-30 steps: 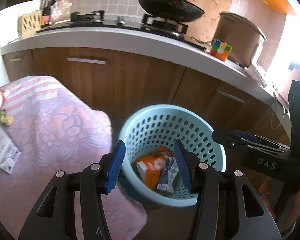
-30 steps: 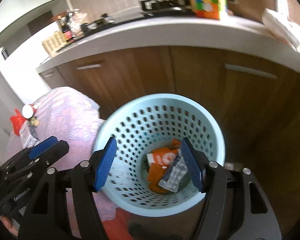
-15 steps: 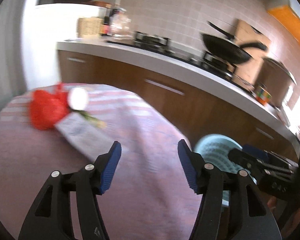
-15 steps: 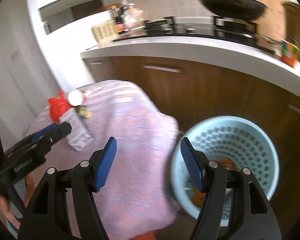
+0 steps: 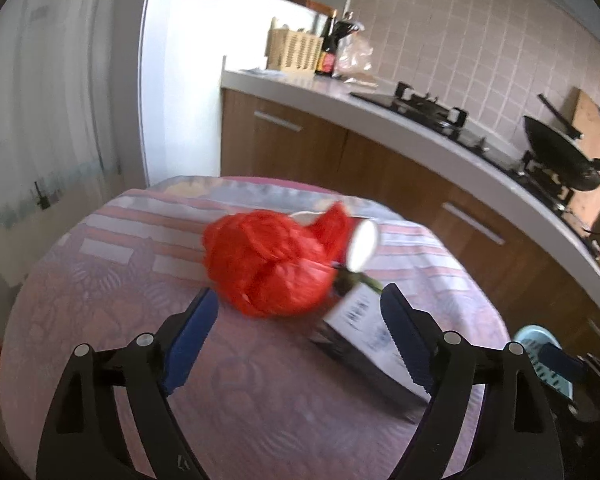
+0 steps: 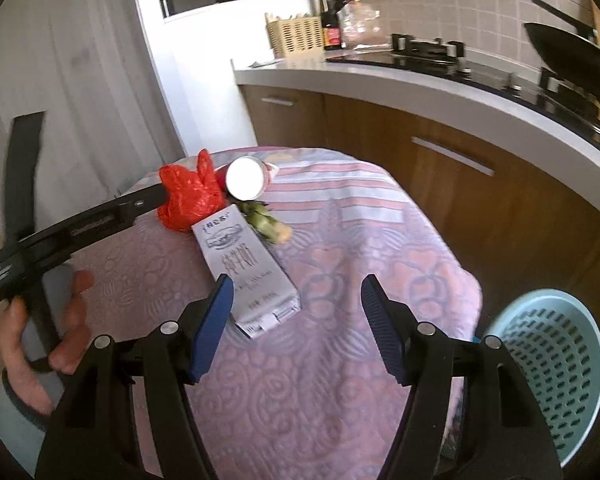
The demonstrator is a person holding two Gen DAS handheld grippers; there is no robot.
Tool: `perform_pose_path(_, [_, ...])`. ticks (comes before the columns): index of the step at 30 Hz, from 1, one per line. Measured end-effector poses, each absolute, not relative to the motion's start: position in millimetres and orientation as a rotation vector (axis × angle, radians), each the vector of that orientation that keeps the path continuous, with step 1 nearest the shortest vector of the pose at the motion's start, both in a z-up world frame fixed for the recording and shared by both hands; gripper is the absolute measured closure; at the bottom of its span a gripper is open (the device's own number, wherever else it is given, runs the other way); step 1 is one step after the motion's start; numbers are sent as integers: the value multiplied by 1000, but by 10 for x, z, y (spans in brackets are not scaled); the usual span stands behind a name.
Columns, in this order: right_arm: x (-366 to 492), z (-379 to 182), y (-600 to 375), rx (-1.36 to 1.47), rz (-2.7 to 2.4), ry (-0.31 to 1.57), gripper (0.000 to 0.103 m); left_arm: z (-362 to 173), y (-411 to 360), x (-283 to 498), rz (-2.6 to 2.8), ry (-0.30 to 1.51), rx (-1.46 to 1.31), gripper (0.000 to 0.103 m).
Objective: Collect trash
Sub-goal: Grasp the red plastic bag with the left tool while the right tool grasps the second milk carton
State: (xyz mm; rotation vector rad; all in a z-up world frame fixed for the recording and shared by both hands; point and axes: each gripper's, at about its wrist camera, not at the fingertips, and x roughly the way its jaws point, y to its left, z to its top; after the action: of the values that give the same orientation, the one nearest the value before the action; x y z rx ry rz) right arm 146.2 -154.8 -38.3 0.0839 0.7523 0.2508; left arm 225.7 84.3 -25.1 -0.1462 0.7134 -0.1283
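Four pieces of trash are found grouped on the cloth-covered surface (image 6: pixel 340 360): a crumpled red plastic bag (image 5: pixel 268 264), a grey-and-white carton (image 6: pixel 246 268) lying flat, a white-lidded cup (image 6: pixel 245 178) on its side, and a green vegetable scrap (image 6: pixel 266 220). The bag and carton are seen touching or nearly so; the scrap lies just beside the carton's far end.

The left hand-held gripper (image 5: pixel 300 324) is held wide apart and empty, its blue pads (image 5: pixel 192 332) framing the red plastic bag. It is judged to be lined up in this way so that the bag may be taken first; contact is not yet made.

The right hand-held gripper (image 6: pixel 296 324) is likewise spread wide and holds nothing. It is aimed at the near end of the carton, with the left pad just beside the carton's edge, apparently in readiness for that item.

The light-blue perforated basket (image 6: pixel 556 364) is noted on the floor beside the surface, low at the right, presumably placed there so that items can be dropped in with a short carry. Its contents cannot be made out here
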Motion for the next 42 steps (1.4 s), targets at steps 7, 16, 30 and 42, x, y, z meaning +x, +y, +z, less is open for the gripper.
perform_pose_path(7, [1659,-478,-1325,27,290,753,40,-531,919,2779,-111,790,-153,18])
perform_pose_path(16, [1928,-756,-1165,9,316,803,33,-728,955,2952,-106,810,-189,13])
perform_pose_path(30, [2054,-941,-944,-34,342,842,21,-680,1040,2788,-143,793,-214,51])
perform_pose_path(42, [2060,-995,-759,-40,390,886,48,-368,1399,2095,-103,708,-257,51])
